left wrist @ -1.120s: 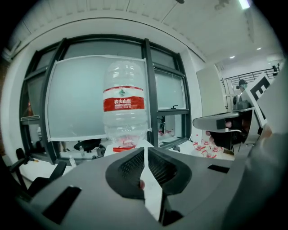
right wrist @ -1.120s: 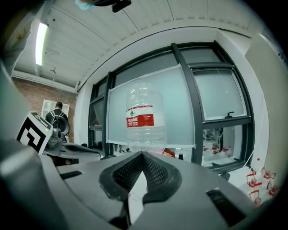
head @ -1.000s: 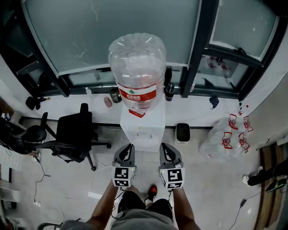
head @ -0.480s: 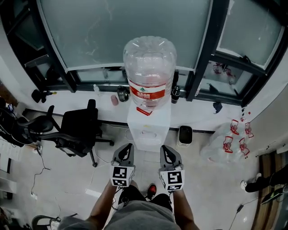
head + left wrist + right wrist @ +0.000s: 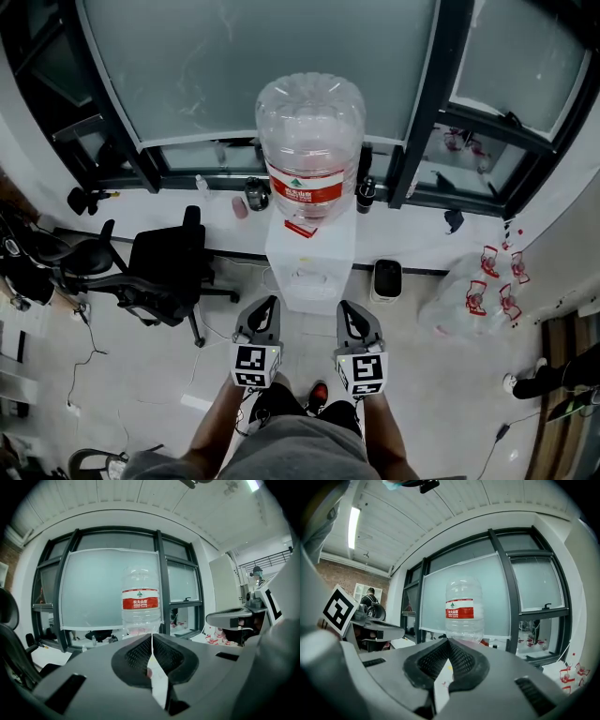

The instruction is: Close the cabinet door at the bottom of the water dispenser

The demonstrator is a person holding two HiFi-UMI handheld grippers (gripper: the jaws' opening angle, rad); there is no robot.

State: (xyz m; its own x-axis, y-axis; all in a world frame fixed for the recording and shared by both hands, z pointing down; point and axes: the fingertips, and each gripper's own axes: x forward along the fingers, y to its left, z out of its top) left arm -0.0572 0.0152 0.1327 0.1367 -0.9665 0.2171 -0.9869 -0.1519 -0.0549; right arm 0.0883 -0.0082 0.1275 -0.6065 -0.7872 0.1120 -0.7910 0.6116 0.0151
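We stand facing the water dispenser [image 5: 309, 267], which sits against the far ledge under the window. A big clear bottle [image 5: 311, 141] is upended on top of it, an office chair [image 5: 164, 272] stands to its left and a small black bin [image 5: 385, 278] just beside it on the right. We hold both tools out in front of us, side by side, near the dispenser's front but apart from it. The left gripper [image 5: 270, 302] has its jaws pressed together with nothing between them; in its own view only a thin slit of white shows between the pads. The right gripper [image 5: 343, 305] is closed and empty in the same way, its tips meeting. We think closed jaws suit this job, since a door wants a push from a blunt tip and not a pinch. The cabinet door belongs low on the dispenser's near face, and we cannot see it. The head view looks so steeply down that the front is squeezed away, and in both gripper views the jaws cover everything below the bottle. So we cannot tell whether it hangs open or sits shut. Both tools aim at the bottle, not low down, so by our reading neither is placed to press on the door, and reaching it would mean bringing a gripper down toward the floor.
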